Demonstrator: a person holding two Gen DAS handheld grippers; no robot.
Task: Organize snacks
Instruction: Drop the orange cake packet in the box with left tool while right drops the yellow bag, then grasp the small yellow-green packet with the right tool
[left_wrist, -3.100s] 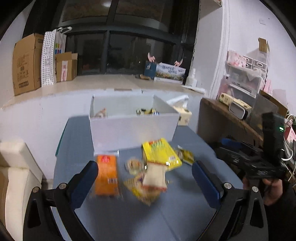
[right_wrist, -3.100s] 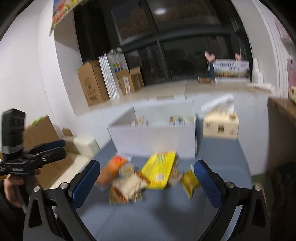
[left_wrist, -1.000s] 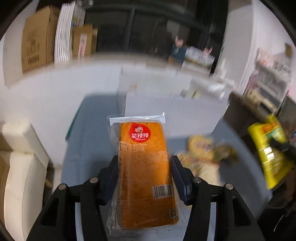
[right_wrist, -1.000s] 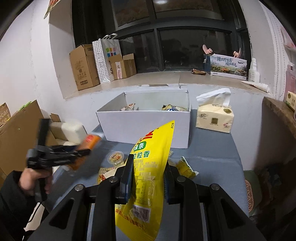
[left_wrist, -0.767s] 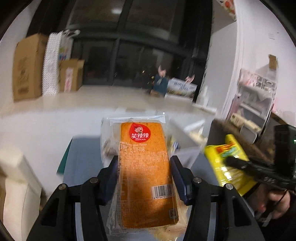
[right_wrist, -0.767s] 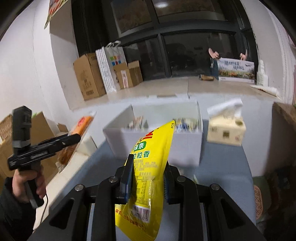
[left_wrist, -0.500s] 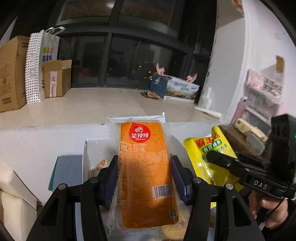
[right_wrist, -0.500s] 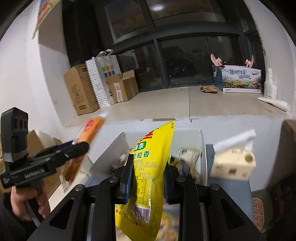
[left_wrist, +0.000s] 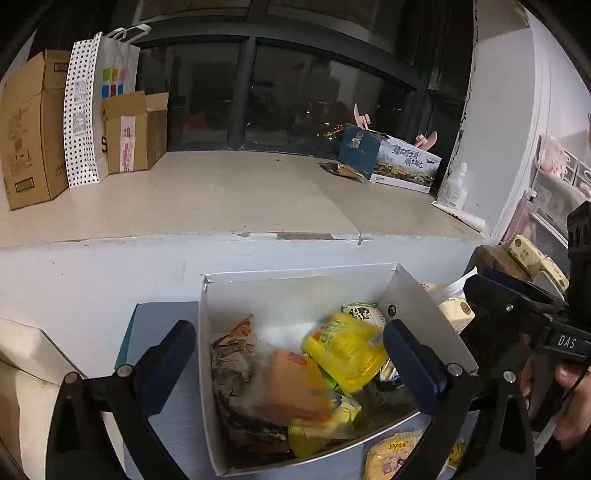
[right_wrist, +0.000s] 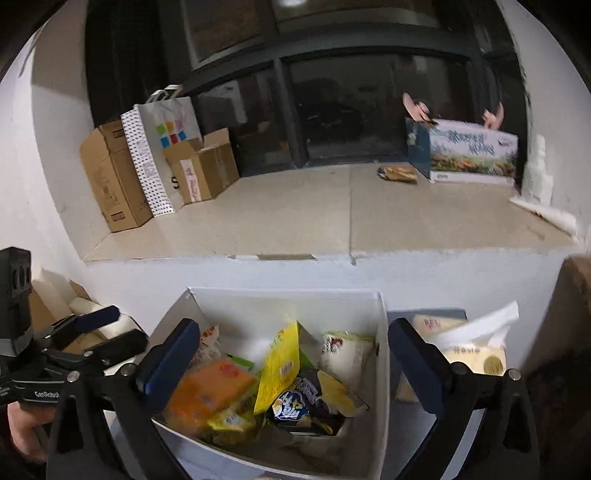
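Note:
A white open box (left_wrist: 295, 280) (right_wrist: 288, 299) stands on the blue table against the wall and holds several snack packets. The orange packet (left_wrist: 291, 387) (right_wrist: 210, 391) lies blurred in its left part. The yellow packet (left_wrist: 347, 350) (right_wrist: 280, 362) lies blurred in the middle. My left gripper (left_wrist: 291, 354) is open and empty above the box. My right gripper (right_wrist: 291, 350) is open and empty above the box too. It also shows at the right of the left wrist view (left_wrist: 517, 306); the left one shows at the left of the right wrist view (right_wrist: 92, 332).
A yellow snack bag (left_wrist: 395, 454) lies on the table in front of the box. A tissue box (right_wrist: 469, 350) stands right of the box. A wide ledge (left_wrist: 221, 195) behind carries cardboard boxes (left_wrist: 29, 125), a paper bag (left_wrist: 96, 99) and a printed carton (left_wrist: 402, 162).
Both grippers have opened over the box. The orange packet has dropped from the left one and the yellow packet from the right one into the box.

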